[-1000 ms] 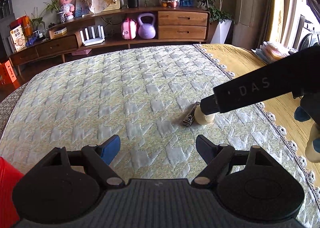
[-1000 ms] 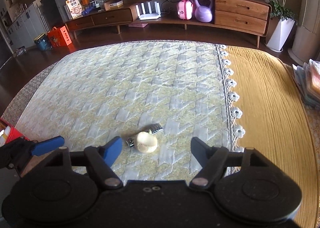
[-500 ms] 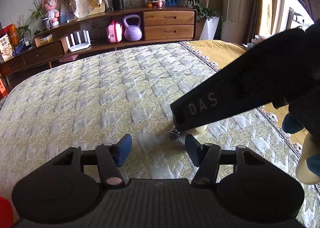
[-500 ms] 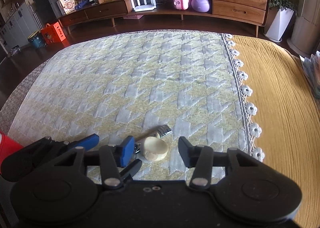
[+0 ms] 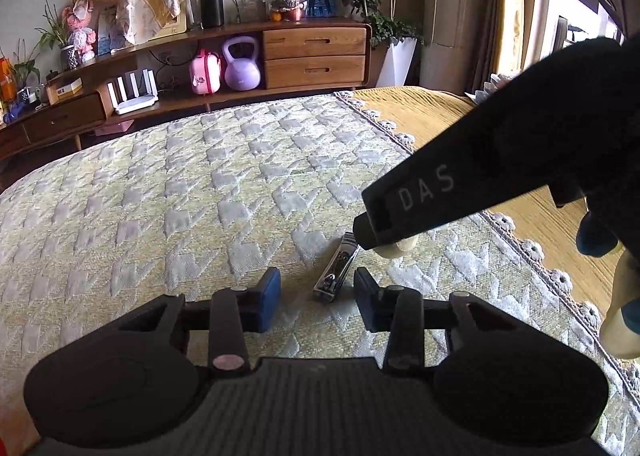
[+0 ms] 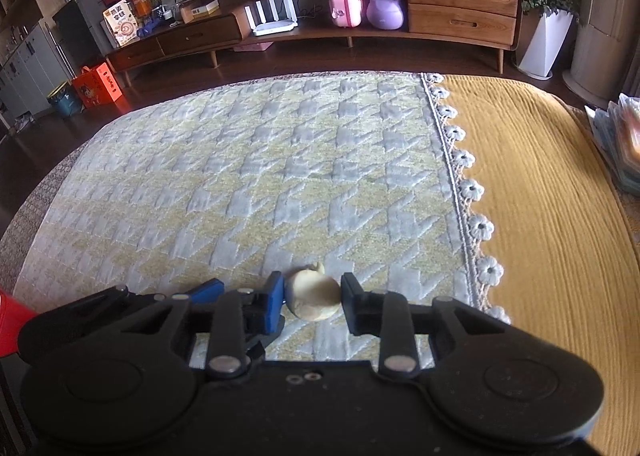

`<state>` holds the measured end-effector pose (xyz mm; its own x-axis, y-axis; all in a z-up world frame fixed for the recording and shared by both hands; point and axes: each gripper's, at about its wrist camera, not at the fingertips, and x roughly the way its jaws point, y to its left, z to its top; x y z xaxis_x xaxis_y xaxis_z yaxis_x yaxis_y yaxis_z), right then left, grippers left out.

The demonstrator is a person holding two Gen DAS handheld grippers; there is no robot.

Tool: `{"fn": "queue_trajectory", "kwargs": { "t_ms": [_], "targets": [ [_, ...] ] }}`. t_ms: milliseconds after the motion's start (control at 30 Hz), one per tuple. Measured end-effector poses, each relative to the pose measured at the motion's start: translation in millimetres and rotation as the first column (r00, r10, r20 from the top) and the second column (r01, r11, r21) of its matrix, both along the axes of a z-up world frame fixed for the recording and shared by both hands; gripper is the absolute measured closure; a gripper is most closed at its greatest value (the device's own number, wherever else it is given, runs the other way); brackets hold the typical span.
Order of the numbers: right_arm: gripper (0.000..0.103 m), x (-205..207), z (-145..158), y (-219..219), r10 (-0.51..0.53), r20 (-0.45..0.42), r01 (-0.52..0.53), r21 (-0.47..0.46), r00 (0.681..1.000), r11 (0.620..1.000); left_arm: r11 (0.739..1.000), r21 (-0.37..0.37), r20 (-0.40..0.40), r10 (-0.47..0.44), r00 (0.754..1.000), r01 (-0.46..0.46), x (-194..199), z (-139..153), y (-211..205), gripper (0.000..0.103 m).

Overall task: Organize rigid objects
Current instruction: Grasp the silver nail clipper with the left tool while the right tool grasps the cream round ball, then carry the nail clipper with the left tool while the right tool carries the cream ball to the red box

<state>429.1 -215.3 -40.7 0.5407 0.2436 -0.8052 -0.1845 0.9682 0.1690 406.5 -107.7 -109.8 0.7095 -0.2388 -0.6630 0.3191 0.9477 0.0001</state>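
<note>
Cream round piece (image 6: 313,295) gripped between right fingers (image 6: 275,298); left fingers (image 5: 267,298) open around clipper (image 5: 335,270).

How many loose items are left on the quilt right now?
2: a metal nail clipper lying between the left gripper's fingers, and a cream round piece clamped in the right gripper. Gripper bodies may hide others.
</note>
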Motion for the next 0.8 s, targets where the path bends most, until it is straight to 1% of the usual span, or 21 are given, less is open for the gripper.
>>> {"fn": "queue_trajectory", "kwargs": {
  "t_ms": [33,67,100,133,200,300,400,567,800],
  "targets": [
    [0.074,0.5,-0.5,-1.6,-0.003,0.0,0.003,-0.004,1.0,1.0,1.0,-0.003,-0.002,-0.006,1.0,0.006,1.3,0.0,-1.0,0.071],
    [0.074,0.3,-1.2,-2.7,-0.007,0.002,0.007,-0.007,1.0,1.0,1.0,-0.004,-0.005,-0.008,1.0,0.008,2.9,0.1,-2.3,0.072],
    [0.074,0.5,-1.9,-3.9,-0.009,0.002,0.009,-0.009,1.0,1.0,1.0,-0.01,-0.008,-0.007,1.0,0.007,4.8,0.4,-2.4,0.079],
    [0.074,0.4,-2.6,-6.1,-0.012,0.002,0.012,-0.008,1.0,1.0,1.0,-0.024,-0.013,-0.009,1.0,0.009,6.0,0.5,-1.4,0.088],
    [0.074,0.6,-4.2,-8.8,-0.016,0.001,0.016,-0.009,1.0,1.0,0.999,-0.038,-0.019,-0.01,1.0,0.01,6.4,0.9,0.0,0.092],
    [0.074,-2.1,-4.5,-8.5,-0.024,-0.001,0.024,-0.013,1.0,1.0,1.0,-0.02,-0.01,-0.01,1.0,0.01,2.4,2.3,-0.8,0.092],
    [0.074,-9.1,-2.8,-7.8,-0.02,-0.001,0.02,-0.019,1.0,1.0,1.0,-0.016,-0.021,0.022,1.0,-0.023,-5.4,4.6,5.7,0.092],
    [0.074,-30.6,4.4,3.4,0.006,0.002,-0.006,-0.036,1.0,0.999,0.996,-0.014,-0.04,0.088,0.995,-0.089,-26.3,17.5,29.7,0.092],
    [0.074,-66.7,18.3,33.1,0.087,0.004,-0.086,-0.055,0.996,0.995,0.987,-0.024,-0.073,0.154,0.985,-0.156,-63.8,37.7,70.9,0.092]
  ]
}}
